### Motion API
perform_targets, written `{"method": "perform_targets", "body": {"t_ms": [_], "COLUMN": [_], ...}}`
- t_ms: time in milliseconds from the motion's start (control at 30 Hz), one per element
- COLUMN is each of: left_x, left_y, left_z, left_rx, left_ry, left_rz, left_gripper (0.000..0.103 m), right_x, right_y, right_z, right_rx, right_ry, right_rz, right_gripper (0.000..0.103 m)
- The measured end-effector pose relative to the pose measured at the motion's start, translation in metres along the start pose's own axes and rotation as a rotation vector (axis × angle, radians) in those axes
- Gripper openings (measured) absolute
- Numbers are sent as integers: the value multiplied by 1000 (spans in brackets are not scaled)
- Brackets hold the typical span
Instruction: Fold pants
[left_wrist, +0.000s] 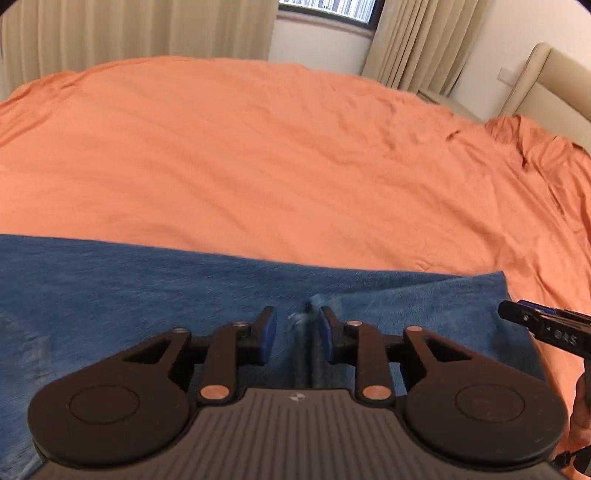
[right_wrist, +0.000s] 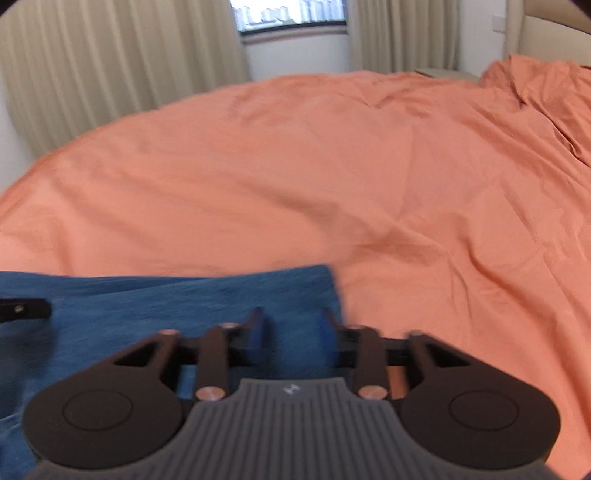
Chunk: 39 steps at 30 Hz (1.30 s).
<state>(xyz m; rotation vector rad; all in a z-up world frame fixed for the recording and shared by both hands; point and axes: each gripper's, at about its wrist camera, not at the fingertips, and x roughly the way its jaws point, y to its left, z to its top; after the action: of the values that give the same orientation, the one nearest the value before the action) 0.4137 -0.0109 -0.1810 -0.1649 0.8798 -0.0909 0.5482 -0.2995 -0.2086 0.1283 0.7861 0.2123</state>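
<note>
Where blue pants (left_wrist: 147, 295) cover orange bedsheet (left_wrist: 258, 147), both tongs (left_wrist: 297, 325) (right_wrist: 291, 328) spread, empty.

I am working in a home bedroom: a wide bed under an orange sheet (left_wrist: 258, 155) fills my view, with a padded beige headboard (left_wrist: 550, 85), long cream curtains (right_wrist: 110, 62) and a window (right_wrist: 288, 14) between them.

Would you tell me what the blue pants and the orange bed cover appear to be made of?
The blue pants look like denim, matte: mottled, faded blue with a thick stitched seam, though motion blur leaves a brushed fabric possible. The orange bed cover looks like thin woven cotton or a blend, smooth with a faint sheen: fine, shallow creases across it.
</note>
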Motion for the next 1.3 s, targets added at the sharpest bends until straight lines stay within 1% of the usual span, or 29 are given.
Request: {"method": "perform_targets", "body": {"t_ms": [67, 133, 200, 233, 267, 300, 333, 367, 433, 567, 600, 633, 667, 733, 833, 867, 933, 1033, 1100, 1167, 1200, 1233, 1267, 1300], "left_x": [-24, -47, -69, -81, -92, -105, -119, -130, -151, -174, -179, -181, -181, -180, -167, -160, -146, -119, -106, -99, -97, -95, -95, -96], "left_y": [16, 38, 60, 73, 86, 100, 115, 128, 161, 225, 240, 253, 267, 296, 330, 338, 352, 369, 375, 378, 378, 379, 379, 379], "left_z": [-8, -17, -24, -28, -32, -36, -41, -43, -53, -74, -81, -86, -92, -103, -118, -121, -125, -128, -128, -123, -120, -117, -116, -114], "left_rx": [-12, -33, -62, -83, -107, -136, -169, -211, -311, -495, -541, -590, -644, -751, -898, -935, -976, -988, -968, -936, -928, -930, -934, -935], "left_ry": [-14, -17, -25, -27, -30, -42, -63, -86, -128, -187, -208, -227, -247, -275, -316, -330, -339, -312, -307, -296, -289, -282, -278, -277], "left_rz": [9, 26, 67, 82, 94, 113, 137, 160, 181, 178, 176, 171, 164, 136, 86, 75, 53, 27, 8, 9, 15, 19, 18, 26], "left_gripper": [32, 32, 32, 32, 32, 32, 35, 36, 44, 47, 50, 56, 59, 61, 64, 65, 66, 67, 66, 63, 55, 44, 41, 36], "right_x": [-23, -35, -42, -45, -46, -45, -45, -44, -41, -28, -25, -21, -16, -6, 9, 13, 18, 23, 26, 28, 29, 28, 29, 29], "right_y": [25, 56, 87, 103, 117, 128, 138, 147, 162, 182, 186, 187, 190, 195, 201, 202, 205, 201, 198, 198, 198, 197, 196, 195], "right_z": [-12, -22, -33, -38, -43, -47, -50, -53, -56, -51, -48, -45, -42, -37, -41, -45, -49, -49, -48, -47, -47, -47, -47, -47], "right_rx": [-69, -175, -292, -346, -398, -445, -479, -508, -549, -615, -617, -610, -598, -578, -591, -603, -612, -571, -540, -525, -518, -509, -498, -491], "right_ry": [-10, -13, -4, 0, 2, 6, 8, 13, 26, 15, 18, 29, 49, 94, 188, 210, 225, 247, 259, 266, 267, 268, 268, 268], "right_rz": [87, 162, 228, 248, 261, 269, 274, 283, 294, 268, 264, 265, 267, 262, 240, 232, 219, 226, 232, 232, 231, 231, 230, 229], "right_gripper": [36, 36, 37, 39, 42, 49, 53, 53, 53, 51, 49, 42, 38, 25, 16, 16, 18, 19, 19, 19, 19, 19, 19, 19]}}
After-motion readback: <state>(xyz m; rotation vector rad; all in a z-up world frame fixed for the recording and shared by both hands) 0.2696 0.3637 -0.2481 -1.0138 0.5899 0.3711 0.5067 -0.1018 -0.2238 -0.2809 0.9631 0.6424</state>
